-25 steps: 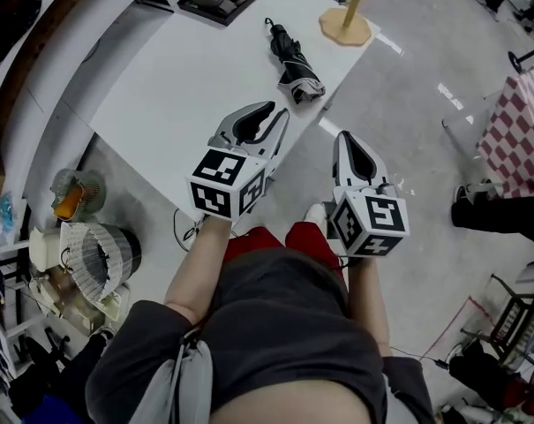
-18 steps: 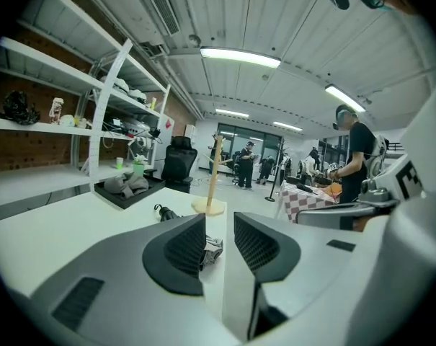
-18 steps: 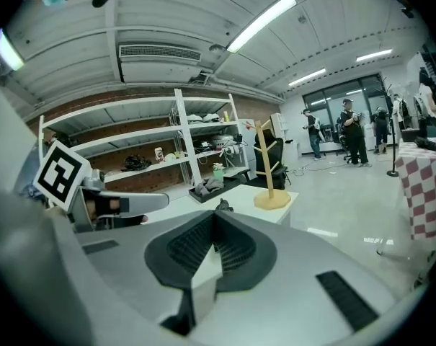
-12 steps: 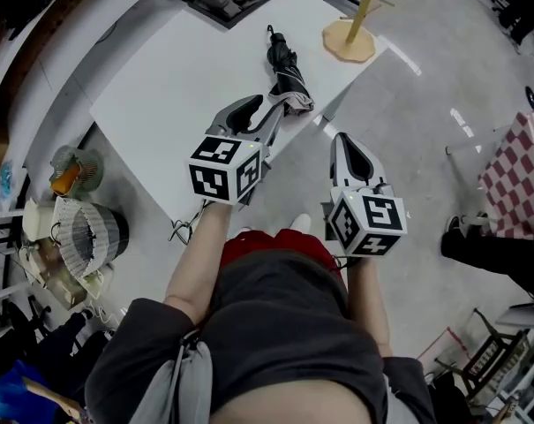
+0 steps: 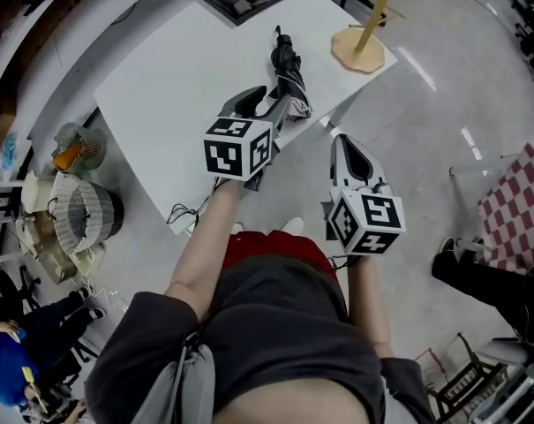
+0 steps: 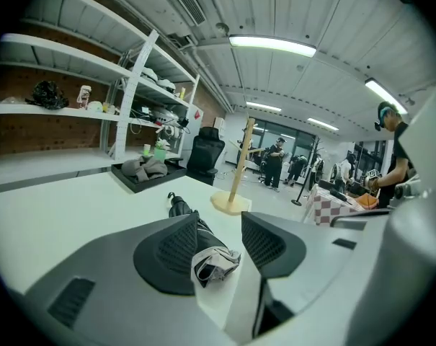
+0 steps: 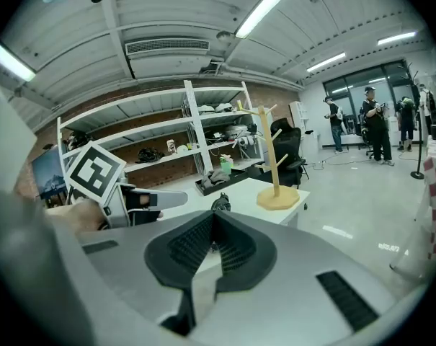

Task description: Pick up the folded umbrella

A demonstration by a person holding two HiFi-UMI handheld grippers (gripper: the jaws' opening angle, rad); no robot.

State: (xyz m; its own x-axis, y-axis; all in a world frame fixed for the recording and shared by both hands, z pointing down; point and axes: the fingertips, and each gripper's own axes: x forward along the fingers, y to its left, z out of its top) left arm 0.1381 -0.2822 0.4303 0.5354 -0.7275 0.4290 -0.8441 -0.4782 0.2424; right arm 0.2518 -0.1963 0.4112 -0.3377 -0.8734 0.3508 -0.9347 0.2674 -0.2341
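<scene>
Umbrella point(image 5: 288, 73) flat, long axis pointing away

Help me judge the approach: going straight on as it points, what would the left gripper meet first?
Most likely the folded umbrella, its near end on the white table. The left gripper's tongs have just been opening and frame that end untouched; depth unclear.

table: white, bare top point(image 5: 161, 78), from 10 to 12 o'clock in the head view
wooden stand: round base point(image 5: 358, 51) on the table's corner, 1 o'clock
tray: black point(image 6: 140, 184), holding grey cloth point(image 6: 144, 166), 12 o'clock
wire basket: on the floor point(image 5: 88, 230), 9 o'clock
checked cloth: red and white point(image 5: 514, 206), 3 o'clock
</scene>
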